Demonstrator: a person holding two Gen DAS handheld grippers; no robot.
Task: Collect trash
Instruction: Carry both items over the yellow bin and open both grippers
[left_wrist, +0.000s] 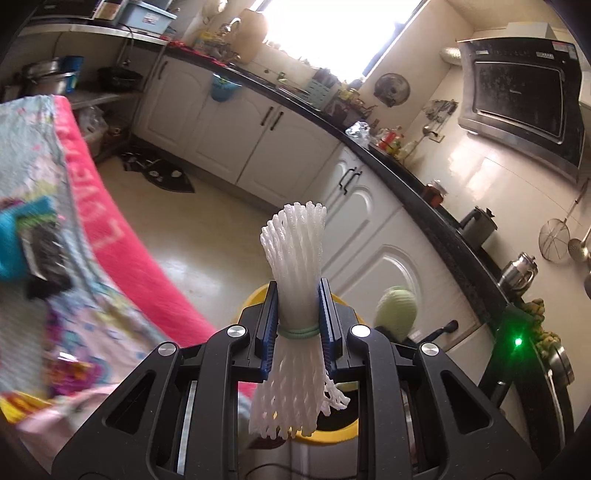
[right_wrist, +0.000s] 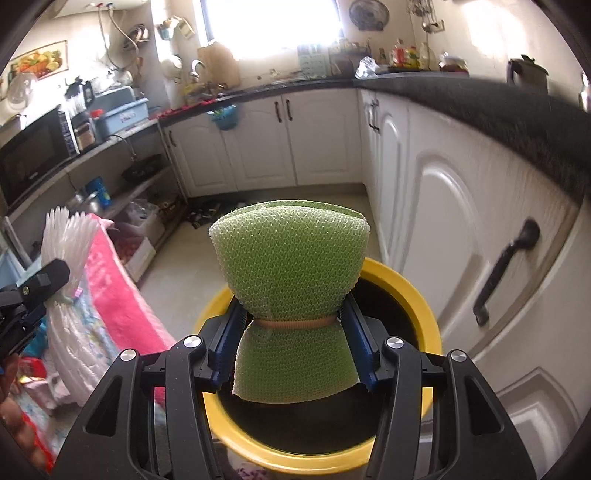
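- The left gripper (left_wrist: 298, 306), at the lower centre of the left wrist view, has its blue jaws drawn close together, clamped on a white foam net sleeve (left_wrist: 295, 266) that stands upright between them
- A pale green elastic band (left_wrist: 298, 331) cinches the white sleeve at the waist, level with the jaws; the netting fans out above and hangs frayed below
- The right gripper (right_wrist: 293, 325), at the lower centre of the right wrist view, has its jaws about half spread and pressed on a green foam net sleeve (right_wrist: 291, 258)
- A tan elastic band (right_wrist: 295, 324) pinches the green sleeve into an hourglass shape between the jaws
- A yellow bin (right_wrist: 417, 299) with a dark inside sits directly behind and beneath the green sleeve, filling the lower middle of the frame; in the left wrist view only parts of its rim show behind the jaws
- At the left of both views lies a pink and patterned cloth (left_wrist: 110, 221)
- White cabinets (right_wrist: 454, 229) under a black counter (right_wrist: 498, 107) run across the upper right
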